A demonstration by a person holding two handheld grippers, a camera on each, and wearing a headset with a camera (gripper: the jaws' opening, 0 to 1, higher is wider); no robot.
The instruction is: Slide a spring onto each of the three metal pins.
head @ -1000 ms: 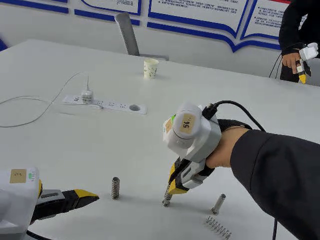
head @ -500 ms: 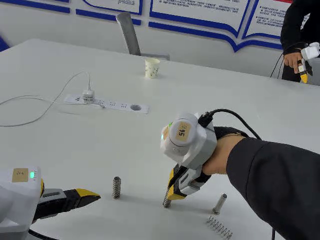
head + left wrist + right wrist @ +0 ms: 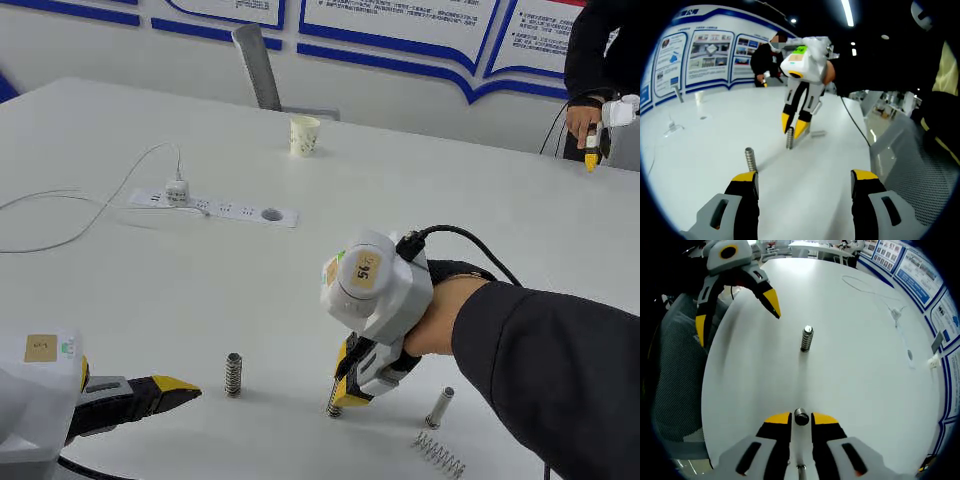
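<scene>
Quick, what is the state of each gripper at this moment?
Left gripper: open, holding nothing.
Right gripper: closed on a spring.

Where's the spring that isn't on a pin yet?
Head view: the loose spring lies flat at lower right, just nearer the camera than the bare pin, right of the right gripper.

Sprung pin (image 3: 233, 374), clamped pin (image 3: 801, 417), bare pin (image 3: 438, 408), loose spring (image 3: 438, 455)
</scene>
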